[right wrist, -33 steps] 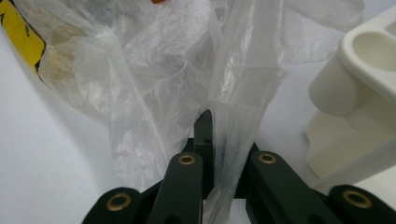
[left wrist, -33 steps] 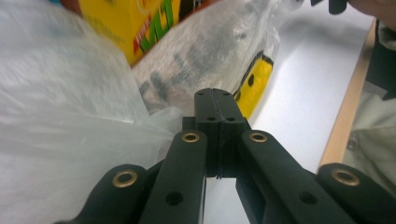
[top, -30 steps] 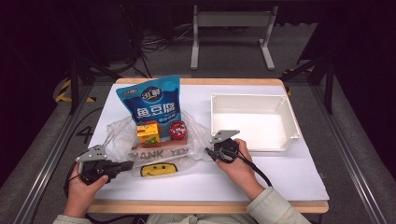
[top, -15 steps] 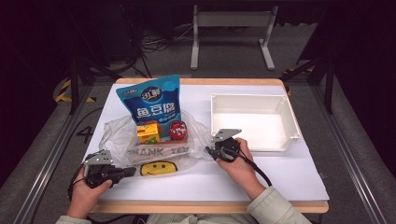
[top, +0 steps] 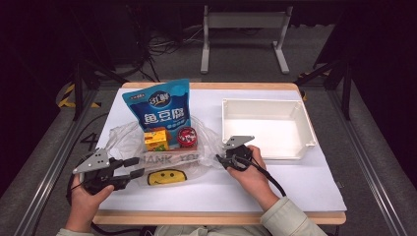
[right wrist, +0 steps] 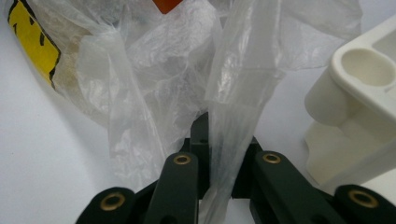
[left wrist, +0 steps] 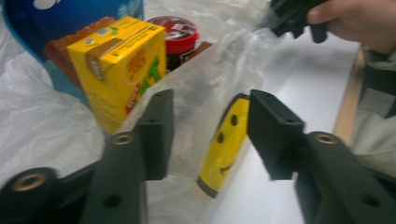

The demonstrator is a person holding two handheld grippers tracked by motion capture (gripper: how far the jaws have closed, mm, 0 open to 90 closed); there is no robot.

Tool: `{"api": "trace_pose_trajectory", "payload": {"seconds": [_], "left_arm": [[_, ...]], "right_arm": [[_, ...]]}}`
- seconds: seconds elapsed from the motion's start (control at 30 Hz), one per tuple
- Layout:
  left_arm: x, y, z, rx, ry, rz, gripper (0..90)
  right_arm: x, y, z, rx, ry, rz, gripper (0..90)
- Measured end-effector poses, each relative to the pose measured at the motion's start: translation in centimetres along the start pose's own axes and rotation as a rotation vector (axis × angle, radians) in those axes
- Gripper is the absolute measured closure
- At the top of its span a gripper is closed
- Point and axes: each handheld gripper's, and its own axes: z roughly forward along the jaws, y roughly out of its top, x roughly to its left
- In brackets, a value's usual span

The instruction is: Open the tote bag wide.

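Note:
A clear plastic bag (top: 202,143) with a yellow smiley print (top: 162,177) lies mid-table. It holds a blue snack pouch (top: 160,105), a yellow juice box (top: 156,139) and a red-lidded can (top: 187,136). My left gripper (top: 134,167) is open at the bag's near-left edge. In the left gripper view the bag's film (left wrist: 205,88) and smiley (left wrist: 226,135) lie between its spread jaws, with the juice box (left wrist: 116,65) behind. My right gripper (top: 220,160) is shut on the bag's right edge; a strip of plastic (right wrist: 233,93) runs up from its closed jaws.
A white empty tray (top: 268,153) stands just right of my right gripper; its corner (right wrist: 355,93) is close in the right gripper view. White paper (top: 295,187) covers the wooden table. Dark floor, cables and a metal stand lie beyond the far edge.
My left gripper has edged right and forward, so its jaws now straddle the bag's near-left edge. My right gripper has kept its hold in place.

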Motion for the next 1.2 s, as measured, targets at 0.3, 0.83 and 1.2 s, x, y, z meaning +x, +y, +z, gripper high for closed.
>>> {"api": "trace_pose_trajectory", "payload": {"seconds": [0.3, 0.83, 1.2], "left_arm": [[3.2, 0.1, 1.8, 0.01, -0.036, -0.067, 40.0], [3.6, -0.5, 3.1, 0.129, -0.004, -0.075, 57.3], [1.8, -0.8, 1.5, 0.127, -0.055, -0.02, 89.5]], "right_arm": [[0.1, -0.1, 0.2, 0.004, 0.006, 0.003, 81.2], [0.1, -0.1, 0.2, 0.006, 0.009, 0.005, 80.2], [0.1, -0.1, 0.1, 0.003, 0.005, 0.003, 81.5]]}}
